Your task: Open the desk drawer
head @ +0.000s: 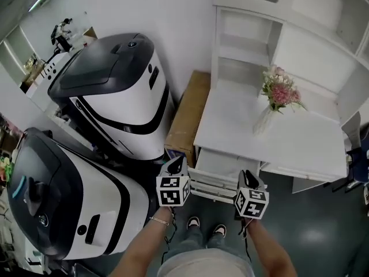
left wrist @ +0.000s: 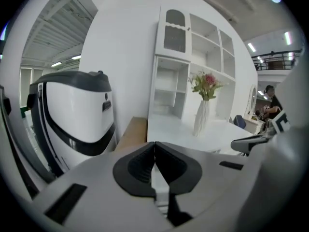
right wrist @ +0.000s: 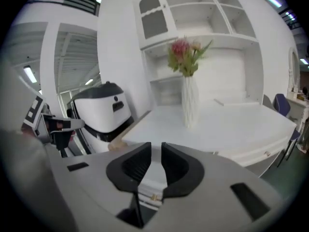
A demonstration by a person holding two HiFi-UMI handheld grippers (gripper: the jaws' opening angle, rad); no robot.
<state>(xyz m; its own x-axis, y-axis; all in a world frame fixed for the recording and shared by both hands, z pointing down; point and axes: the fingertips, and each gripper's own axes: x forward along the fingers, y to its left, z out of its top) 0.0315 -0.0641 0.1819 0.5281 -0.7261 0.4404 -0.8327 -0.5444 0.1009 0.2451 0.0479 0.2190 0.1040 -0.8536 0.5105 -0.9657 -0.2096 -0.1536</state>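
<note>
Left gripper [left wrist: 154,145]: black pads meet at the tips, nothing between them; held in the air in front of the desk [head: 300,140], off its left front corner. Right gripper [right wrist: 155,148]: jaws a little apart, a narrow gap, nothing gripped; held up in front of the desk too, nearer the middle of its front edge. Drawer [head: 221,169]: under the desk top at its left end, pulled out toward the person, white inside showing from above; its front, with a small brass-coloured knob, shows through the right gripper's gap. On the desk, toward the back: vase of pink flowers [head: 275,100]. Brown board [head: 187,111] just left of the desk; white-and-black machine [head: 118,94] further left, second machine [head: 57,201] left again and nearer the person
</note>
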